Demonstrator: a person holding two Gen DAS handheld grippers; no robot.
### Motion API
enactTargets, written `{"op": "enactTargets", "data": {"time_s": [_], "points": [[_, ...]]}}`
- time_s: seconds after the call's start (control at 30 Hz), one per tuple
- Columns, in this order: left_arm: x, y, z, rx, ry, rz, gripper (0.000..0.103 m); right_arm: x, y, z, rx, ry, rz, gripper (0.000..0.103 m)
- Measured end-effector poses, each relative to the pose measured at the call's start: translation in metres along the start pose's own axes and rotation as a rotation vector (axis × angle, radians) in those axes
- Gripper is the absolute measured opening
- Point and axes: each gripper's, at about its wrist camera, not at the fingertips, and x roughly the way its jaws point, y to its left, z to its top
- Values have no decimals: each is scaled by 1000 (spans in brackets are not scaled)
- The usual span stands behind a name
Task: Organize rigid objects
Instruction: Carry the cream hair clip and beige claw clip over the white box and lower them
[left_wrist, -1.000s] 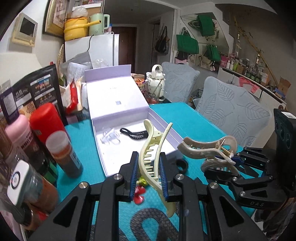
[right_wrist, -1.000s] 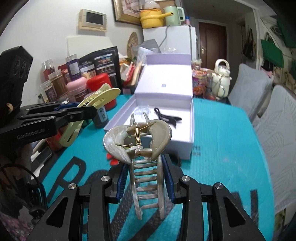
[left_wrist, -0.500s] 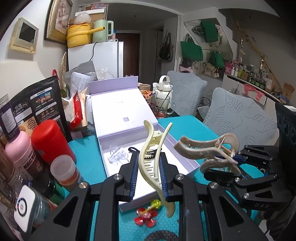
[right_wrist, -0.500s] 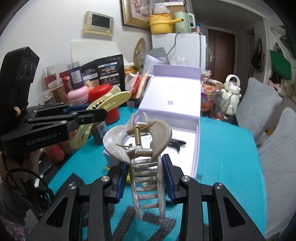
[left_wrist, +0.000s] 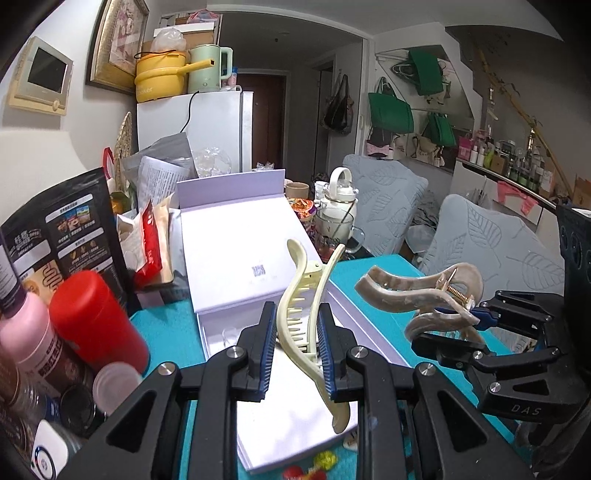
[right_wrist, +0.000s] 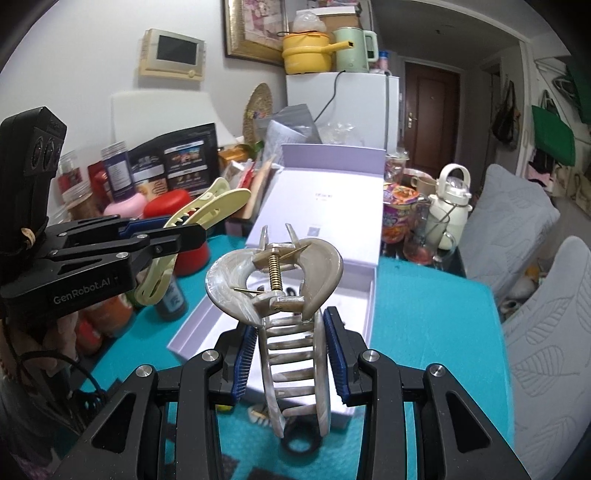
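While both clips hang over the open lilac cardboard box (right_wrist: 192, 341):
Left gripper (left_wrist: 295, 350): clamped on pale-yellow plastic claw clip (left_wrist: 306, 295), long axis pointing into the box.
Right gripper (right_wrist: 290, 358): clamped on marbled beige claw clip (right_wrist: 275, 280), above the box's near end.
Nearer: neither, by my reading.

Left tongs (left_wrist: 295, 341) are clamped tight on a pale yellow hair claw (left_wrist: 303, 295), angled downward; right tongs (right_wrist: 290, 356), beside them and likewise tilted down, pinch a marbled beige hair claw (right_wrist: 284, 295) between blue pads (right_wrist: 334, 350)
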Motion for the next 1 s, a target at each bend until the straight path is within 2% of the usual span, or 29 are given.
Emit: {"op": "enactTargets", "data": {"time_s": [0.37,0.6,1.0], "points": [[35,7,28,-11,-21,1,22,30,-21,25,11,-10,-8,36],[55,18,38,-31,-28,47,22,51,-28,43,17,-22,13,36],[95,34,27,-45,60,75,22,91,-40,48,40,1,4,36]]}}
